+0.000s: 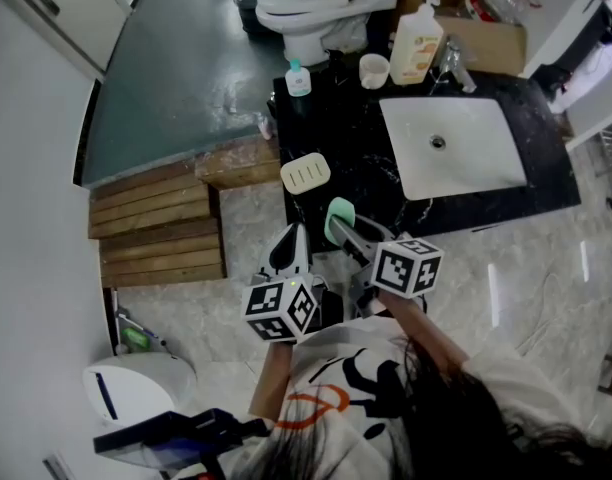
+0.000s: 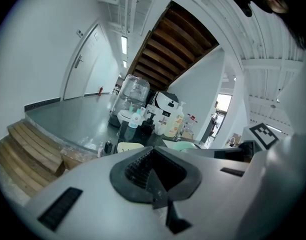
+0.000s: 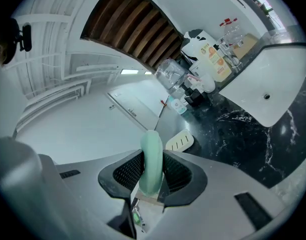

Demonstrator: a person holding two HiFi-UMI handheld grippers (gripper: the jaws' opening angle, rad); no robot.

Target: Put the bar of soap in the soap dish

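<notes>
Our right gripper (image 1: 344,234) pinches the bar of soap (image 3: 153,155) edge-on; slick, it could slip short of the far soap dish (image 1: 305,173). Our left gripper (image 2: 152,174) is closed, empty.

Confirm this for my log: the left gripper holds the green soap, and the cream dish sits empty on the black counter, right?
Not quite. The right gripper holds the green soap, as the right gripper view shows; the left gripper is shut on nothing. The cream dish does sit empty on the black counter.
</notes>
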